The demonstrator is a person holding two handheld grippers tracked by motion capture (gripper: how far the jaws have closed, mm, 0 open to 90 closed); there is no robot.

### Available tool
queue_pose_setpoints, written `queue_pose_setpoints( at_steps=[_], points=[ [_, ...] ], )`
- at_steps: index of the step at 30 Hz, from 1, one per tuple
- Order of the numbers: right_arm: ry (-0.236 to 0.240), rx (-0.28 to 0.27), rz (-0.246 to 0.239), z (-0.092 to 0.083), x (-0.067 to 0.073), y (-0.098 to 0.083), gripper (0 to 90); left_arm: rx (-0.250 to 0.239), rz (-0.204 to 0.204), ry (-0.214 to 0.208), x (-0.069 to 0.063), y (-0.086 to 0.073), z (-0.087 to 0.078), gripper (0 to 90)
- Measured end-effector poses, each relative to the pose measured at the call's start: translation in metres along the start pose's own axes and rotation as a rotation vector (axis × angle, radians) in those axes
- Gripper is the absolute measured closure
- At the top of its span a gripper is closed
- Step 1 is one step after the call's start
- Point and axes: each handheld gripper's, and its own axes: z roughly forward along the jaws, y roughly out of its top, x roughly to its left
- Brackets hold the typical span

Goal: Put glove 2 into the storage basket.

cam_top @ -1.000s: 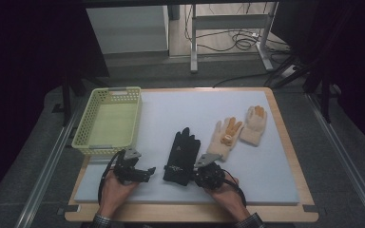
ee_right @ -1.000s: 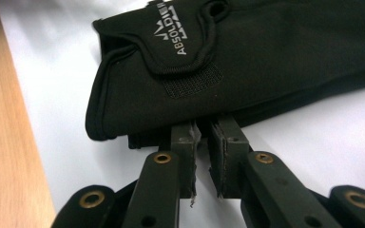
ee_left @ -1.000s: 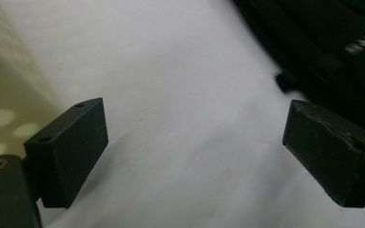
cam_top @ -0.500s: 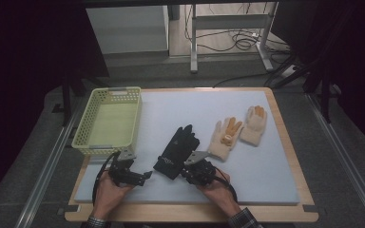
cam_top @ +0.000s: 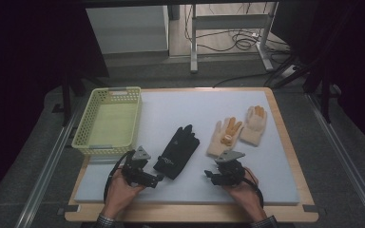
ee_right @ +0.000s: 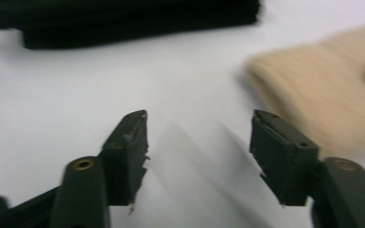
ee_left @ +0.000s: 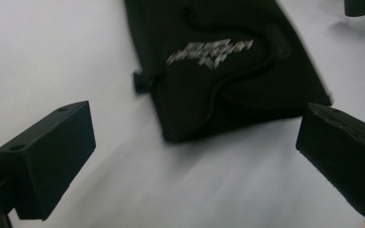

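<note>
1. The black glove (cam_top: 177, 152) lies flat on the white pad (cam_top: 180, 107) that covers the desk (cam_top: 285, 137). It is the landmark for the rest. Its fingers point away from the person and its cuff lies toward the person.
2. The left gripper (cam_top: 156, 180) sits just beside the glove's cuff, on the cuff's left and nearer the person. Its jaws are spread wide and grasp nothing. In the left gripper view (ee_left: 195, 161) the cuff, with its pale logo, lies beyond the two jaws with bare pad between them.
3. The right gripper (cam_top: 210, 176) is to the right of the glove, apart from it. Its jaws have just been opening and stand released, with only white pad between them in the right gripper view (ee_right: 197, 142). The glove's edge shows across the top of that view.
4. A cream glove with orange fingertips (cam_top: 224, 135) lies right of the black glove, not touching it. A second cream glove (cam_top: 253, 124) lies farther right, just beside the first.
5. A pale yellow-green basket (cam_top: 126, 121) stands left of the black glove, at the pad's left edge, well clear of it.
6. The person's hands (cam_top: 121, 192) hold both grippers at the near edge of the pad, on either side of the glove's cuff.
</note>
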Motion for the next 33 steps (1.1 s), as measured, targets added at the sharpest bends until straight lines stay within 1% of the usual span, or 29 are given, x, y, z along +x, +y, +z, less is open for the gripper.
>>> queue_pose_setpoints(
  at_steps=[3, 6, 8, 10, 13, 15, 18, 20, 21, 22, 24, 25, 26, 27, 29, 30, 31, 32, 33],
  points=[
    [-0.033, 0.005, 0.016, -0.006, -0.011, -0.006, 28.4, 0.002, 0.007, 0.001, -0.006, 0.012, 0.006, 0.0],
    [-0.053, 0.000, 0.045, -0.012, -0.023, -0.013, 22.5, 0.008, 0.000, 0.001, -0.010, 0.024, 0.015, 0.0],
    [-0.073, 0.001, 0.062, -0.014, -0.029, -0.016, 19.8, 0.015, -0.001, -0.010, -0.011, 0.032, 0.022, 0.0],
    [-0.085, 0.010, 0.086, -0.017, -0.037, -0.020, 17.5, 0.029, 0.000, -0.005, -0.011, 0.037, 0.030, 0.0],
    [-0.105, 0.010, 0.113, -0.021, -0.046, -0.026, 16.0, 0.041, -0.016, -0.007, -0.008, 0.043, 0.039, 0.0],
    [-0.116, 0.012, 0.127, -0.023, -0.051, -0.028, 15.8, 0.058, -0.026, -0.003, -0.008, 0.046, 0.045, 0.0],
    [-0.139, 0.018, 0.146, -0.025, -0.060, -0.034, 15.7, 0.072, -0.020, 0.006, -0.011, 0.050, 0.052, 0.0],
    [-0.142, 0.014, 0.157, -0.026, -0.063, -0.036, 15.5, 0.075, -0.010, 0.003, -0.015, 0.052, 0.055, 0.0],
    [-0.144, 0.007, 0.165, -0.027, -0.065, -0.038, 15.5, 0.080, -0.005, 0.008, -0.017, 0.052, 0.056, 0.0],
    [-0.145, 0.005, 0.166, -0.027, -0.066, -0.039, 15.6, 0.090, 0.005, 0.026, -0.019, 0.052, 0.058, 0.0],
    [-0.148, 0.003, 0.163, -0.028, -0.067, -0.040, 15.7, 0.107, 0.012, 0.040, -0.020, 0.052, 0.060, 0.0],
    [-0.147, 0.000, 0.164, -0.028, -0.067, -0.040, 15.6, 0.110, 0.006, 0.054, -0.020, 0.052, 0.062, 0.0],
    [-0.149, 0.000, 0.162, -0.027, -0.067, -0.040, 15.5, 0.118, 0.009, 0.079, -0.020, 0.052, 0.064, 0.0],
    [-0.151, -0.002, 0.160, -0.027, -0.067, -0.040, 15.4, 0.137, 0.016, 0.103, -0.018, 0.051, 0.066, 0.0],
    [-0.148, -0.007, 0.162, -0.027, -0.068, -0.041, 15.8, 0.130, 0.009, 0.095, -0.016, 0.050, 0.067, 0.0],
    [-0.148, -0.007, 0.162, -0.027, -0.068, -0.041, 15.8, 0.134, 0.012, 0.100, -0.015, 0.049, 0.066, 0.0],
    [-0.147, -0.007, 0.162, -0.027, -0.068, -0.041, 15.9, 0.129, 0.001, 0.095, -0.014, 0.048, 0.067, 0.0],
    [-0.147, -0.007, 0.163, -0.027, -0.068, -0.041, 15.9, 0.135, -0.008, 0.084, -0.013, 0.048, 0.067, 0.0],
    [-0.148, -0.007, 0.162, -0.027, -0.068, -0.041, 15.9, 0.135, -0.024, 0.075, -0.014, 0.047, 0.068, 0.0]
  ],
)
